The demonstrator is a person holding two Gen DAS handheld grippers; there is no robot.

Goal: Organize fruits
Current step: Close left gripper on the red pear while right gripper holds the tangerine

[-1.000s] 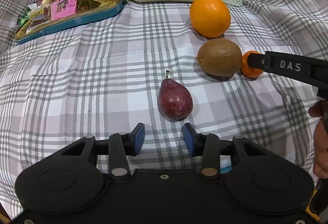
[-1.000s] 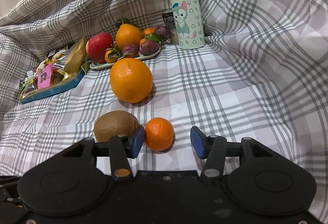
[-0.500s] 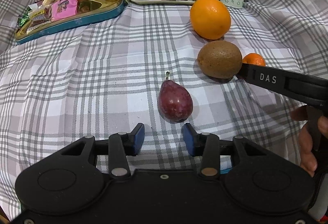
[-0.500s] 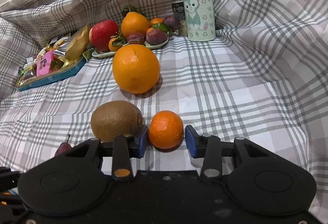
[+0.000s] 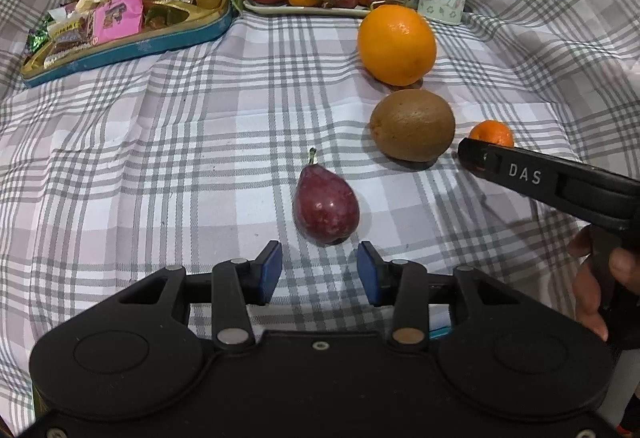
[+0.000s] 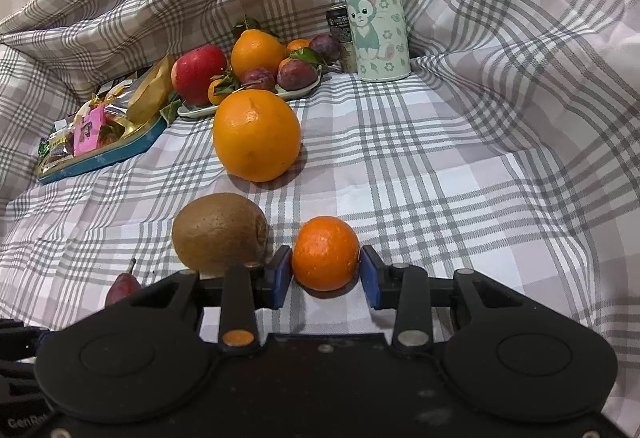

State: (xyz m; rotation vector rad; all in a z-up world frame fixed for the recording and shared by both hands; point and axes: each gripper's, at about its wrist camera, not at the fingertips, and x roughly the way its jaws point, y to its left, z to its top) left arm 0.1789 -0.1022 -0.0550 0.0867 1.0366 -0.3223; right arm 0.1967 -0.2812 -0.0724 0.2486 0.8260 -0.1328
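Observation:
My right gripper [image 6: 325, 274] is shut on a small mandarin [image 6: 325, 253], its blue pads touching both sides; the fruit rests on the checked cloth. The mandarin also shows in the left wrist view [image 5: 491, 133], behind the right gripper's side [image 5: 520, 173]. A brown kiwi [image 6: 220, 234] lies just left of it, and a large orange [image 6: 257, 135] sits beyond. My left gripper [image 5: 319, 272] is open and empty, just short of a dark red pear [image 5: 326, 209]. A white fruit plate [image 5: 304, 10] at the back holds an apple, an orange, mandarins and plums.
A blue snack tray [image 5: 132, 49] with wrappers sits at the back left. A cat-print bottle [image 6: 374, 17] and a dark can [image 6: 340, 25] stand behind the plate. The checked cloth [image 6: 500, 57] rises in folds at the back and right.
The right gripper moved forward around the mandarin and closed its jaws onto it. The left gripper has stayed in place before the pear.

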